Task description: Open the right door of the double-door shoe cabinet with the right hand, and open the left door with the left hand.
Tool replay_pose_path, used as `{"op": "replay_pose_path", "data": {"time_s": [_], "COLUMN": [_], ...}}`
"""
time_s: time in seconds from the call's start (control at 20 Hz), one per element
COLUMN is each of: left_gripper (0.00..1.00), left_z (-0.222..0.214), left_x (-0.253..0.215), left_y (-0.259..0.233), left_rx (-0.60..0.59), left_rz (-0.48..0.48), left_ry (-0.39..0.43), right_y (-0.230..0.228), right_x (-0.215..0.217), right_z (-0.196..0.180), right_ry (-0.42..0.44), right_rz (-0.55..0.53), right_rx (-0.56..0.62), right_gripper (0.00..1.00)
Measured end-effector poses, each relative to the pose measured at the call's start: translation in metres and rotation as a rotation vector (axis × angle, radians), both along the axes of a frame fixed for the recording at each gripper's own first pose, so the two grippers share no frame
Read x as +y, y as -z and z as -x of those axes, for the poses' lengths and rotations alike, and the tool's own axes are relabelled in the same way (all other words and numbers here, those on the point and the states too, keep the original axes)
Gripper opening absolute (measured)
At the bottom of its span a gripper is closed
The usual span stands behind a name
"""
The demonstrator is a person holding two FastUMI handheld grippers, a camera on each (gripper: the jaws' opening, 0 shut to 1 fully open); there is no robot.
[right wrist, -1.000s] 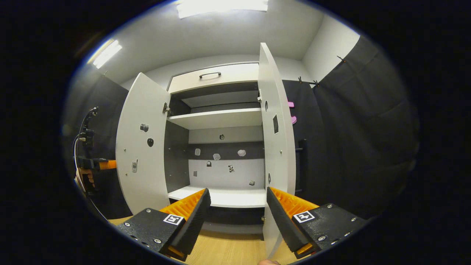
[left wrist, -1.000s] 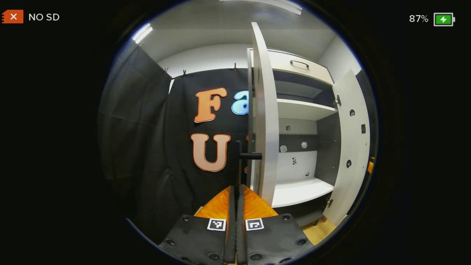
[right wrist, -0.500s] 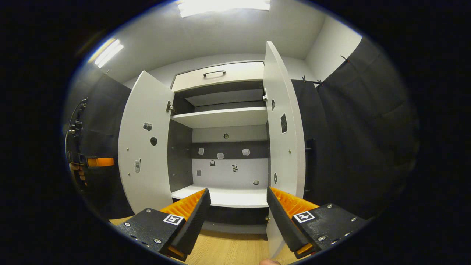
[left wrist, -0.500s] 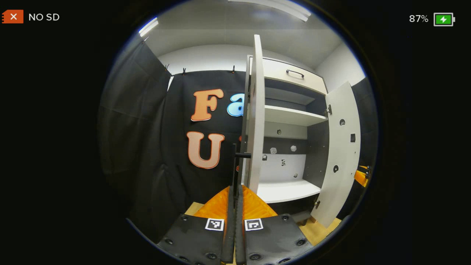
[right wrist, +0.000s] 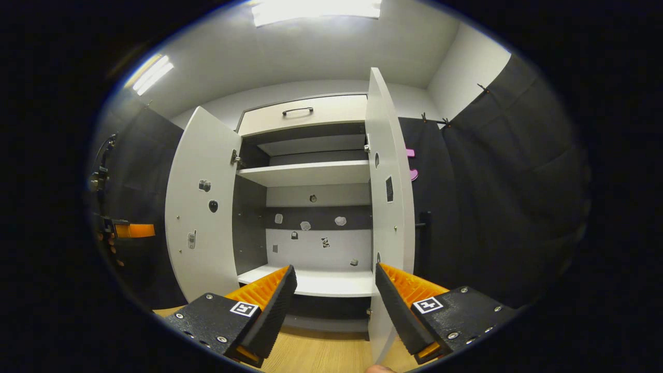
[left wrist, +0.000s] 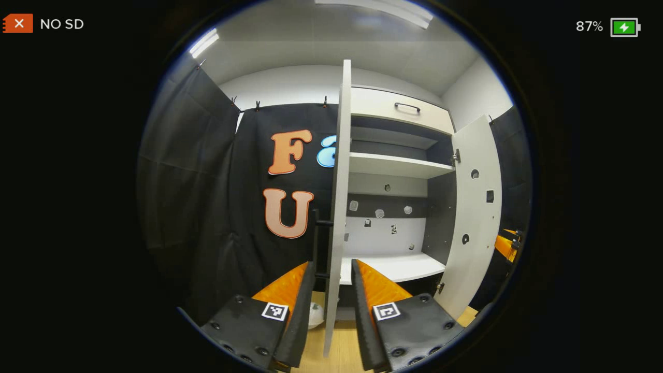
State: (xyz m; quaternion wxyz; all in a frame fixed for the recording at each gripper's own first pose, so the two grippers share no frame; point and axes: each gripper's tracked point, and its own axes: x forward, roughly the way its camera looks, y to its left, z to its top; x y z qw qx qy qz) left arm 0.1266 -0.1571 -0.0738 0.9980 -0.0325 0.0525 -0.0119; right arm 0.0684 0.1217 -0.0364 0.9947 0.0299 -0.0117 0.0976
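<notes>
**Both doors open, both tools free**

My left tool (left wrist: pixel 331 290) has its jaws spread, gripping nothing. The thin front edge of the white flat-panel left door (left wrist: pixel 337 181) stands upright in the gap between the fingers, seen nearly edge-on; I can't tell whether either finger touches it. The door's black bar handle (left wrist: pixel 317 243) shows just left of that edge, ahead of the left finger. Past the edge I see into the white double-door shoe cabinet (left wrist: pixel 399 106): a white upper shelf (left wrist: pixel 393 165), a white bottom shelf (left wrist: pixel 399 265), and a dark back panel carrying small stickers. The white right door (left wrist: pixel 474 217) is swung wide at the far side, with part of the other tool beyond it at the view's right rim.

My right tool (right wrist: pixel 335 298) is likewise spread wide and holds nothing. It hangs in front of the cabinet (right wrist: pixel 305 111), clear of it, over the light wooden floor (right wrist: pixel 321 352). The right door (right wrist: pixel 389 207) stands just beyond the right finger, inner face toward me, its black handle (right wrist: pixel 423 233) showing behind it. The left door (right wrist: pixel 204 207) is swung out wide on the other side. At the left rim of this view, a hand (right wrist: pixel 111 243) holds the other tool.
</notes>
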Motion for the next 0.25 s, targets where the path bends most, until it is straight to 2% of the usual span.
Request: {"op": "replay_pose_path", "data": {"time_s": [0.15,0.25], "left_gripper": [0.52,0.54], "left_z": [0.005,0.006], "left_x": [-0.010,-0.016], "left_y": [-0.008,-0.012], "left_rx": [-0.012,-0.020], "left_rz": [-0.012,-0.016], "left_ry": [0.012,0.024], "right_y": [-0.006,-0.008], "right_x": [-0.008,-0.013], "right_z": [0.005,0.005], "right_ry": [0.010,0.018], "right_rz": [-0.007,-0.014], "right_rx": [-0.012,-0.017], "right_gripper": [0.93,0.93]}}
